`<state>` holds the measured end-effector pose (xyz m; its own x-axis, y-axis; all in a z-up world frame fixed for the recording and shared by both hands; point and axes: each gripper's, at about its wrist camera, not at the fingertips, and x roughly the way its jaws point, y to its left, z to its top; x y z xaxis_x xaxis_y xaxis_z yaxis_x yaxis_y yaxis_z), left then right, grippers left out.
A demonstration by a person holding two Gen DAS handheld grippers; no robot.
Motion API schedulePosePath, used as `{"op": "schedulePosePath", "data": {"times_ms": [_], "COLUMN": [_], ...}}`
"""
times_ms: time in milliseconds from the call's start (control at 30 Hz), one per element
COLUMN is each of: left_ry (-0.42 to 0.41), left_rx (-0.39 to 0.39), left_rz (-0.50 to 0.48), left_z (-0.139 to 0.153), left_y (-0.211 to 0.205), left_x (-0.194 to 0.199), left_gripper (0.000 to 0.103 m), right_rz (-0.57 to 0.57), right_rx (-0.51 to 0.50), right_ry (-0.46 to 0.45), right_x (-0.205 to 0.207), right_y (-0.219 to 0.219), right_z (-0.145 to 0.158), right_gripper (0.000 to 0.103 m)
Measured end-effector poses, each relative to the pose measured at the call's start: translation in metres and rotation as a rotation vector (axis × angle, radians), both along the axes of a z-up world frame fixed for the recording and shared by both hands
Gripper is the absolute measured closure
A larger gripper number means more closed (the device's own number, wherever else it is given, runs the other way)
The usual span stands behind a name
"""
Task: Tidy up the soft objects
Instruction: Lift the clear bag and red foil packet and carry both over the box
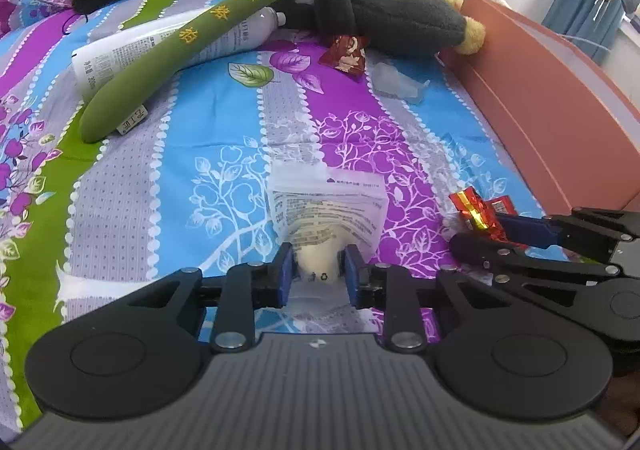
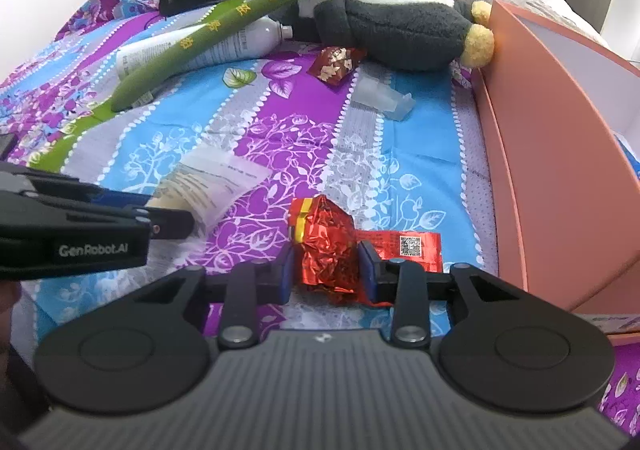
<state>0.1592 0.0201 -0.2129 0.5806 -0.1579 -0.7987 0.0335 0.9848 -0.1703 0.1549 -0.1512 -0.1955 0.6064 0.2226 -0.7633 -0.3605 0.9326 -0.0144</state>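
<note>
Striped bedsheet (image 1: 224, 122), floral print in purple, blue, grey and green, covers the whole work surface. Salmon-pink box (image 2: 560, 154) stands at the right edge, open side facing right. Dark grey plush toy (image 2: 392, 30) with white patches and yellow tips lies at the far end, touching the box corner. Long green plush stick (image 1: 224, 22) with yellow embroidered characters rests diagonally over the plush toy and over a white spray bottle (image 1: 132, 58). Clear plastic packet (image 1: 328, 206) printed with small text, holding a cream-coloured soft object, lies near centre; left gripper (image 1: 318, 272) is clenched on its near end, blue pads pressing the cream bulge from both sides. Crinkled red foil packet (image 2: 332, 246) with a yellow band and a QR code on its flat tail lies to the right of the clear packet, near the box; right gripper (image 2: 329, 270) is clamped around its puffed body. Small red snack wrapper (image 2: 334, 64) sits far centre, just in front of the plush toy. Frosted plastic cap (image 2: 380, 94) lies to its right.
</note>
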Motion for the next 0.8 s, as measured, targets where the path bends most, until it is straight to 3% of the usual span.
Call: {"op": "schedulePosePath", "data": {"times_ms": [500, 800], "left_ry": [-0.034, -0.058], "left_rx": [-0.044, -0.069], "left_rz": [0.039, 0.047], "left_z": [0.034, 0.074], "left_y": [-0.005, -0.011], "left_x": [-0.021, -0.022], "left_gripper": [0.074, 0.074], "right_rz": [0.008, 0.005], "right_rx": [0.022, 0.069], "right_ry": [-0.031, -0.030], "right_x": [-0.017, -0.019], "right_y": [-0.010, -0.022], "right_z": [0.034, 0.066], "right_gripper": [0.066, 0.066]}}
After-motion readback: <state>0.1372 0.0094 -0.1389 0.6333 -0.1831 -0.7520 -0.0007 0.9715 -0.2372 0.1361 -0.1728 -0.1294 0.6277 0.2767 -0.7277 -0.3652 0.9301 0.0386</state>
